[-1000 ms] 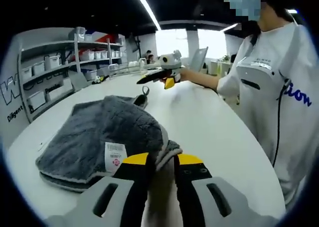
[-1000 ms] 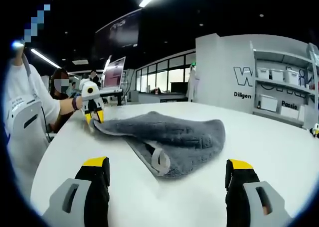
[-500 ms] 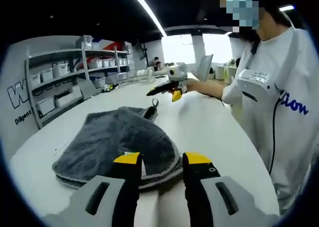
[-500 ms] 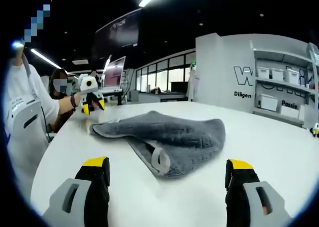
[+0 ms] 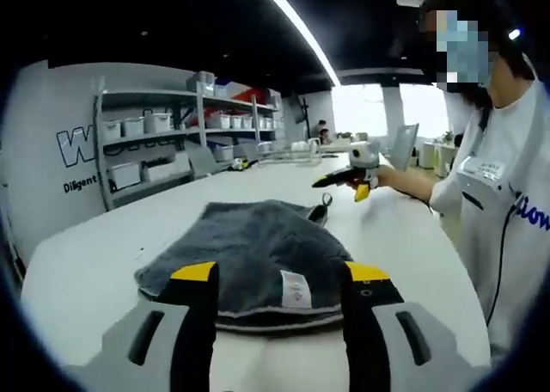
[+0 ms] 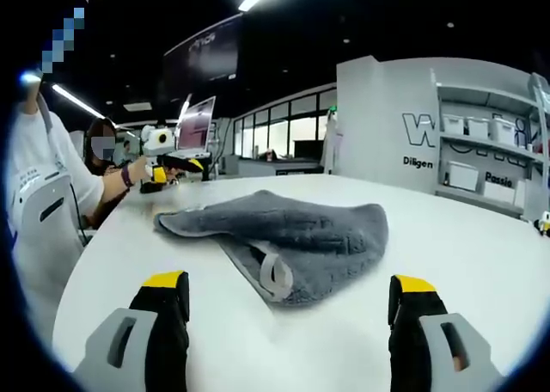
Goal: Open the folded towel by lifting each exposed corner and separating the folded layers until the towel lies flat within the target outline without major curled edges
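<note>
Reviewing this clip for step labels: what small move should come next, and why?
Probably bring the left hand-held gripper down onto the near edge of the grey towel by the white tag. The towel lies folded on the table, and both grippers are open, holding nothing.

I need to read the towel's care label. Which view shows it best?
The left gripper view: the white label faces the camera on the towel edge, between the open jaws. In the right gripper view the towel shows a pale loop, no label face.
</note>
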Action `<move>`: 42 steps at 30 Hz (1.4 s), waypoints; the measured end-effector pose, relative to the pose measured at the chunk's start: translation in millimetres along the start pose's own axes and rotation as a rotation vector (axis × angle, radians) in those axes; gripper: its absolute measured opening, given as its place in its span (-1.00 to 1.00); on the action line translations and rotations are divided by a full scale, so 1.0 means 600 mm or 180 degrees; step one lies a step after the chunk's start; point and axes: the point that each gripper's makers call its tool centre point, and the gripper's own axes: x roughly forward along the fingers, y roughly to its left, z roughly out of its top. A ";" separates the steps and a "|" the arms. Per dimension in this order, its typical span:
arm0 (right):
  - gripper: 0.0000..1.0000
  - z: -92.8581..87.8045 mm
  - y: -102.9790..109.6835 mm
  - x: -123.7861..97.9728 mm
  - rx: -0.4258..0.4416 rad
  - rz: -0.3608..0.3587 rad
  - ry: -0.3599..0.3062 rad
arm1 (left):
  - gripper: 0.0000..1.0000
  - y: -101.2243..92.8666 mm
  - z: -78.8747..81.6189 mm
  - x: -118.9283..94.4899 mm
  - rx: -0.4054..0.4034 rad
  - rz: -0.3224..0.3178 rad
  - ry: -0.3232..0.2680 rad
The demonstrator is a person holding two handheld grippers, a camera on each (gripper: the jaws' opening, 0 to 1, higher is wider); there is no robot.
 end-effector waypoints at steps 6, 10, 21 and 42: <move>0.96 -0.004 0.000 0.002 0.0008 0.0001 0.0025 | 0.46 0.027 0.010 0.007 0.0015 0.0151 -0.0051; 0.96 -0.005 0.000 0.002 0.0014 -0.0007 0.0024 | 0.71 0.054 -0.002 0.014 0.0094 0.0325 0.0106; 0.96 -0.006 -0.004 0.001 0.0021 -0.0023 0.0029 | 0.98 0.085 -0.025 0.025 -0.0068 0.0402 0.0199; 0.96 -0.021 0.002 0.020 0.0028 -0.0070 0.0134 | 0.99 0.071 -0.059 0.017 -0.0068 0.0373 0.0251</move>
